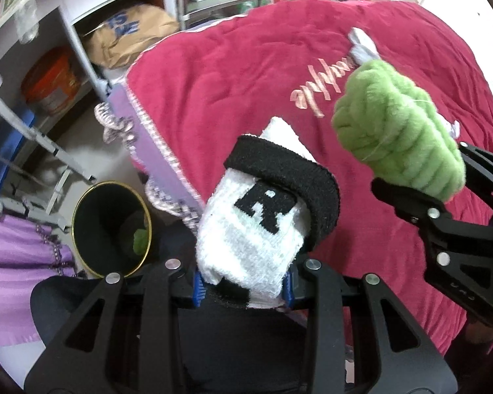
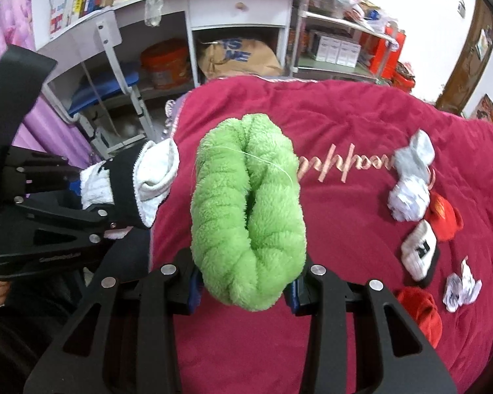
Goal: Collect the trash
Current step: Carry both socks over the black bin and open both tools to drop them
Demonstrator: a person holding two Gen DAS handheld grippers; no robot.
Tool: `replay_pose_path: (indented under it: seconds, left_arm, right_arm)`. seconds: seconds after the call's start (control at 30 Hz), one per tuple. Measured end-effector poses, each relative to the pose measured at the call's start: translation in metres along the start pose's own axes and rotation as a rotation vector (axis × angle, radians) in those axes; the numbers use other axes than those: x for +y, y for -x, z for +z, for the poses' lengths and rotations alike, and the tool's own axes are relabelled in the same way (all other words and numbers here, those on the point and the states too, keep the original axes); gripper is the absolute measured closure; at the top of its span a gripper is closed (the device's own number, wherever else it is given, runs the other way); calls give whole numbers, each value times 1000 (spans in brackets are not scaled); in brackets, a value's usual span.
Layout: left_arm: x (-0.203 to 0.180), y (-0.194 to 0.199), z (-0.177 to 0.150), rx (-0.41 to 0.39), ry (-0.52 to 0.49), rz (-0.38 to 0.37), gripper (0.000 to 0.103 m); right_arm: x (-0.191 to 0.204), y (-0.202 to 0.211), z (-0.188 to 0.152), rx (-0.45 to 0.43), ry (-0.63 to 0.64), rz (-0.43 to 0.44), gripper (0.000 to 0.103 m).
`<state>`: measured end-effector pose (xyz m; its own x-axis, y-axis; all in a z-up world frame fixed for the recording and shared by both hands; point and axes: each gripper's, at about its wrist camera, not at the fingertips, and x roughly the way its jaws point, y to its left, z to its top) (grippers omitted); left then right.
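Note:
My left gripper [image 1: 243,290] is shut on a rolled white sock with a black cuff [image 1: 256,226], held above the bed's edge; it also shows in the right wrist view [image 2: 138,184]. My right gripper [image 2: 246,290] is shut on a fluffy green sock roll [image 2: 249,210], also seen in the left wrist view [image 1: 397,131]. A black bin with a gold rim [image 1: 111,229] stands on the floor at lower left, with something green inside. On the red blanket [image 2: 345,197] lie crumpled white paper [image 2: 407,200], a second paper wad [image 2: 461,287], a grey sock [image 2: 417,154], red socks [image 2: 443,216] and a white-black sock [image 2: 420,249].
A white desk with shelves [image 2: 233,10] stands behind the bed, holding an orange bucket [image 2: 166,64] and a brown paper bag [image 2: 240,57]. Purple fabric [image 1: 13,262] hangs at the left. A metal frame [image 1: 49,144] stands by the bin.

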<state>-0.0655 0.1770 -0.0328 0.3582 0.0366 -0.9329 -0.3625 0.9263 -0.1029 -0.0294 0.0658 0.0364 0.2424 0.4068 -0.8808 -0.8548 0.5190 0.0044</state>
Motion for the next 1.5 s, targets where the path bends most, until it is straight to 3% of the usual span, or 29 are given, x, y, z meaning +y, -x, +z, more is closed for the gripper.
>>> replay_pose_path:
  seconds: [0.8, 1.23, 1.5]
  left_arm:
    - [162, 3, -25, 12, 315, 115, 69]
    - [219, -1, -42, 41, 423, 177, 69]
    - [246, -20, -47, 85, 472, 151, 68]
  right_arm:
    - [144, -60, 95, -4, 248, 208, 67]
    - [202, -105, 124, 39, 335, 268, 67]
    - [221, -139, 141, 79, 349, 290, 67]
